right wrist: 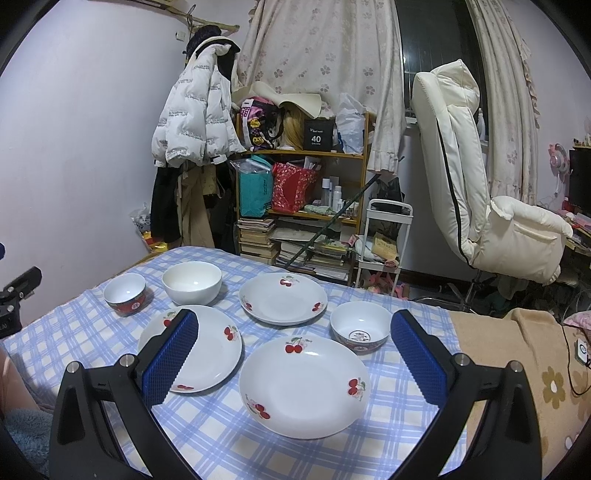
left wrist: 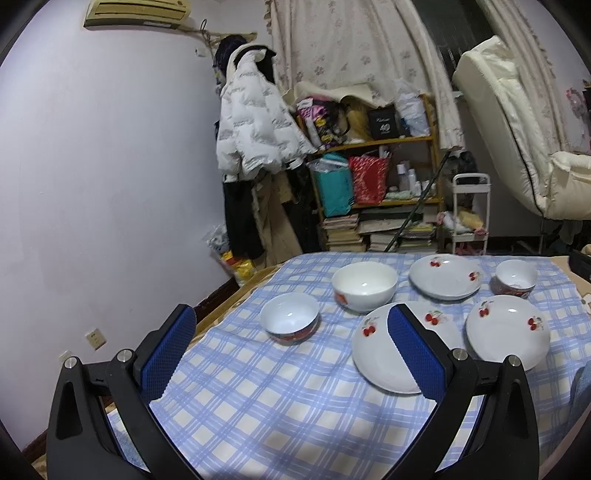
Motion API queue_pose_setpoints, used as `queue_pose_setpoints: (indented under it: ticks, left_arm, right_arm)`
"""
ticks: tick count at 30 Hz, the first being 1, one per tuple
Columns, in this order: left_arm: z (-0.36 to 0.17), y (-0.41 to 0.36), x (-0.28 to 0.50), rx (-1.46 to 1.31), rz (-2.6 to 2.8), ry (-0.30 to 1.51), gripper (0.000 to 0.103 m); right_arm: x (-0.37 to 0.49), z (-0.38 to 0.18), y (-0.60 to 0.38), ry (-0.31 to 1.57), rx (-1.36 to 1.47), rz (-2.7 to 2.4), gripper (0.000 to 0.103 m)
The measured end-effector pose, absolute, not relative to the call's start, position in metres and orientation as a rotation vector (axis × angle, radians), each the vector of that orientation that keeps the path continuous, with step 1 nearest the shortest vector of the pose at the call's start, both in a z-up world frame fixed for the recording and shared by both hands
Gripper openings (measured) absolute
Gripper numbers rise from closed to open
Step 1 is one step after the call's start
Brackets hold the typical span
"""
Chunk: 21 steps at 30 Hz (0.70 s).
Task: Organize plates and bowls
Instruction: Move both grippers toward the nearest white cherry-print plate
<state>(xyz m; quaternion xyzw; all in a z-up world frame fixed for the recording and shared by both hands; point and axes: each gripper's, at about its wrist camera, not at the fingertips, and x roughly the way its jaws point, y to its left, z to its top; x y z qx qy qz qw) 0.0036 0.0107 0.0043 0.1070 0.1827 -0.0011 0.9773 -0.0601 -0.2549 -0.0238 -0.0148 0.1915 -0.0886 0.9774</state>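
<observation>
Though both tongs gaping empty, left tongs (left wrist: 291, 354) and right tongs (right wrist: 295, 356) each partly masking one cherry plate (left wrist: 384, 354).

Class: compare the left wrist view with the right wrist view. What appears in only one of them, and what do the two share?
Only the left wrist view shows the air conditioner high on the wall. Only the right wrist view shows the beige flowered blanket beside the tablecloth and the pink fan. Both show three cherry plates, three bowls, the white jacket, shelf, white chair, and open, empty jaws.
</observation>
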Motion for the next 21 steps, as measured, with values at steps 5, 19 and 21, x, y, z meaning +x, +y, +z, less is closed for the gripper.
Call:
queue_pose_setpoints:
  ticks: [5, 19, 21]
  left_arm:
    - [-0.006, 0.020, 0.020, 0.205, 0.009, 0.436, 0.102]
    - [0.002, 0.012, 0.057, 0.248, 0.045, 0.590, 0.102]
    - [0.004, 0.011, 0.068, 0.247, 0.053, 0.614, 0.102]
  right_arm:
    - [-0.053, -0.036, -0.257, 0.410, -0.008, -0.172, 0.103]
    - [-0.020, -0.026, -0.272, 0.463, 0.071, -0.181, 0.103]
    - [-0.009, -0.024, -0.267, 0.476, 0.058, -0.179, 0.103]
